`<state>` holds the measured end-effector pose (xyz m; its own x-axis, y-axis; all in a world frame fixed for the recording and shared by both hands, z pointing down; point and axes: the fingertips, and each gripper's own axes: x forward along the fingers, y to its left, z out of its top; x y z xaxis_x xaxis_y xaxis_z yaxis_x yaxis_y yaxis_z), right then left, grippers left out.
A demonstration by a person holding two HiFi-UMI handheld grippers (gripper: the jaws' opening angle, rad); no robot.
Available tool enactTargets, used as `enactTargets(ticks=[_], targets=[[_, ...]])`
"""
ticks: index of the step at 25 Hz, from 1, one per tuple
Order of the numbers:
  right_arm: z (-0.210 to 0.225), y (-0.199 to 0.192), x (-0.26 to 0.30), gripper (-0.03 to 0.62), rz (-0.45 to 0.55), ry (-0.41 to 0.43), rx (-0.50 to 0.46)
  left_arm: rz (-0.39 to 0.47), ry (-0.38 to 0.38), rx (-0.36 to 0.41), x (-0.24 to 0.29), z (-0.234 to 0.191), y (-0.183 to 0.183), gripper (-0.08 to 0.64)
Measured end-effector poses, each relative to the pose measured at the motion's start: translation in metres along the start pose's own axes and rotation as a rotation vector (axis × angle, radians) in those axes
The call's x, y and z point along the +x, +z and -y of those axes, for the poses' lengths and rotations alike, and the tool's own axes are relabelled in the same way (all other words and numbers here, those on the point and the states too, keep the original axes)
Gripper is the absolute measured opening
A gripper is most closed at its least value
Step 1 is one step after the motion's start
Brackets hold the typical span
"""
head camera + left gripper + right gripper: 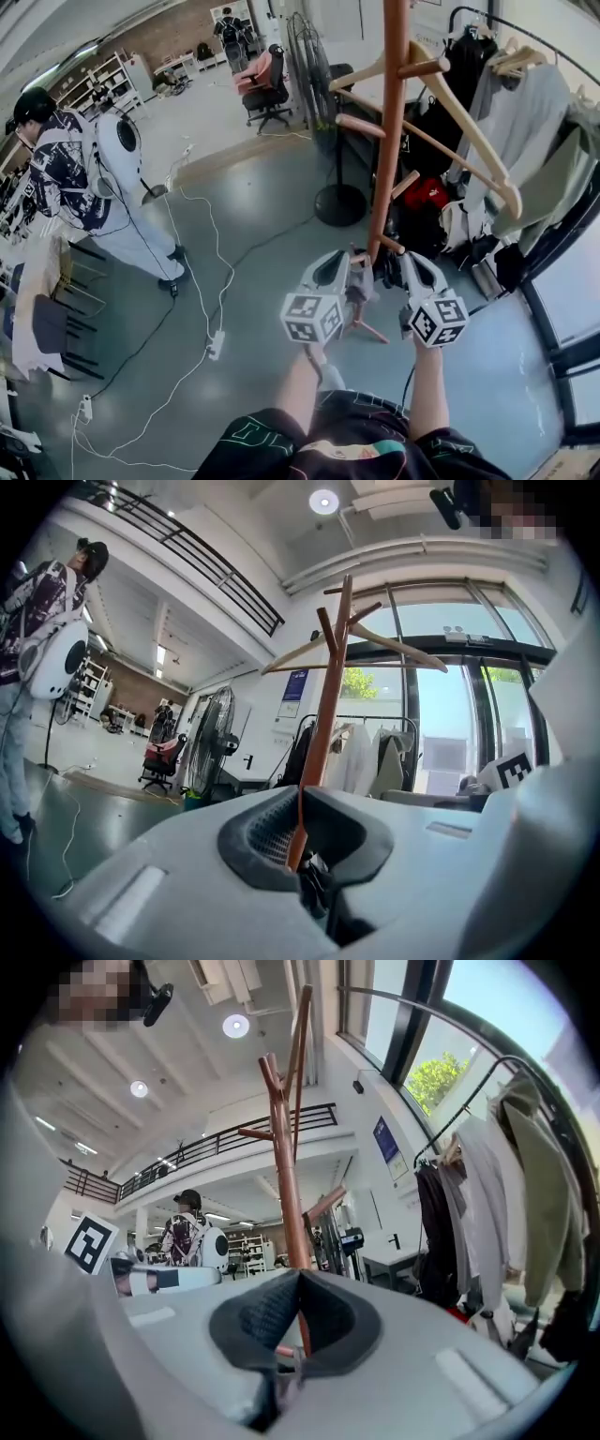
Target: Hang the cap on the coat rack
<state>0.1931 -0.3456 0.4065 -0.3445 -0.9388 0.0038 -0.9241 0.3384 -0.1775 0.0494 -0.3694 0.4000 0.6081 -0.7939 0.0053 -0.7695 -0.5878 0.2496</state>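
The coat rack, a brown wooden pole (389, 141) with angled pegs, stands just beyond both grippers. A wooden hanger (469, 131) rests on its upper pegs. My left gripper (336, 262) is left of the pole's lower part and my right gripper (412, 262) is just right of it. The left gripper view looks up the pole (328, 696) over shut jaws with nothing between them (300, 794). The right gripper view shows the pole (286, 1176) close ahead, and its jaws (298, 1277) are also shut and empty. No cap shows in any view.
A person in a patterned jacket (84, 178) stands at the left. A floor fan (337, 202) stands behind the rack, and a rail of hanging clothes (525, 112) fills the right. Cables and a power strip (216, 345) lie on the floor. An office chair (267, 89) is far back.
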Motion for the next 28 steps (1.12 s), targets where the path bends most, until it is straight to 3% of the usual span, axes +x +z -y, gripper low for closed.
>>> enactTargets(ticks=[5, 13, 28], targets=[[-0.008, 0.037, 0.001, 0.003, 0.033, 0.017, -0.115, 0.067, -0.004, 0.048, 0.007, 0.011, 0.031, 0.009], [-0.003, 0.059, 0.005, 0.003, 0.076, -0.022, -0.163, 0.096, -0.014, 0.156, 0.015, 0.024, 0.054, 0.009], [-0.017, 0.063, 0.012, 0.004, 0.109, -0.001, -0.163, 0.076, 0.035, 0.169, 0.004, 0.004, 0.054, 0.011]])
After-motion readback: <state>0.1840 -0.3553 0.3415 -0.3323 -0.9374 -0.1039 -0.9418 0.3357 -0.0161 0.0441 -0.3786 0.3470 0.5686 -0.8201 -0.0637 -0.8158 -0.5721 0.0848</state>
